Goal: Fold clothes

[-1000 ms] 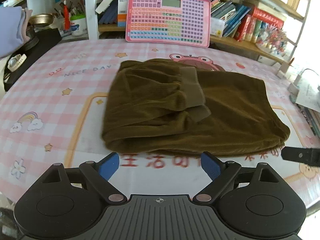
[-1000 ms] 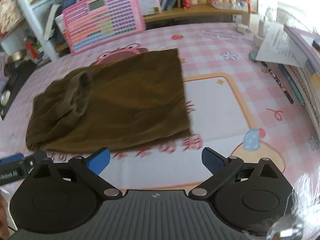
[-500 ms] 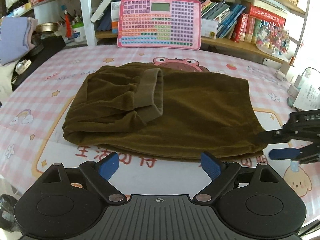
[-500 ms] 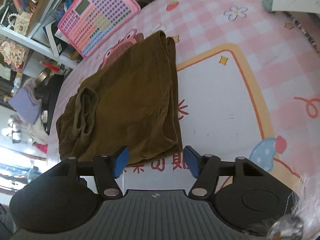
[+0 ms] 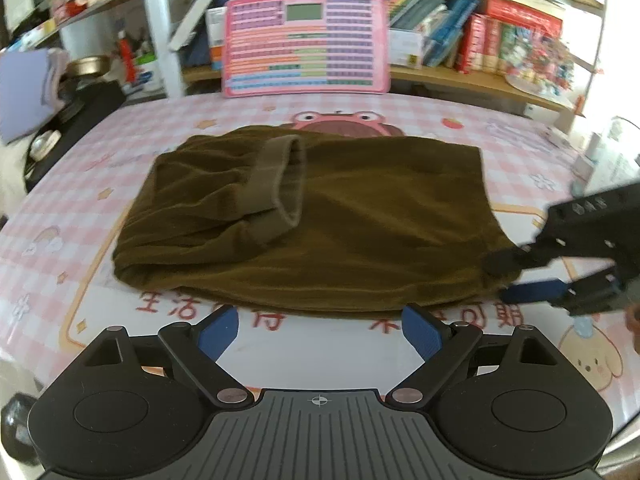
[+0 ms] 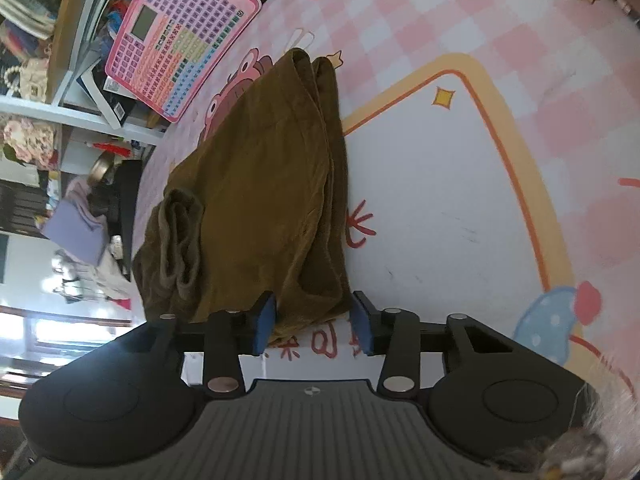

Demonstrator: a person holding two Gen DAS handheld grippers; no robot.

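Brown folded garment [image 5: 312, 220] mid-frame; pink keyboard toy [image 5: 306, 44] propped behind, upper centre. Left gripper [image 5: 320, 330] jaws apart, empty. Right gripper [image 6: 312, 320] closing around garment's corner.

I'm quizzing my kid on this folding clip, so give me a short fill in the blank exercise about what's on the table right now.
1. The garment lying on the table is olive-____ in colour.
2. The ____ gripper has a corner of the garment between its closing jaws.
3. The left gripper hovers with its jaws wide and holds ____.
4. The pink keyboard toy leans against the ____ behind the table.

Missing words: brown; right; nothing; bookshelf
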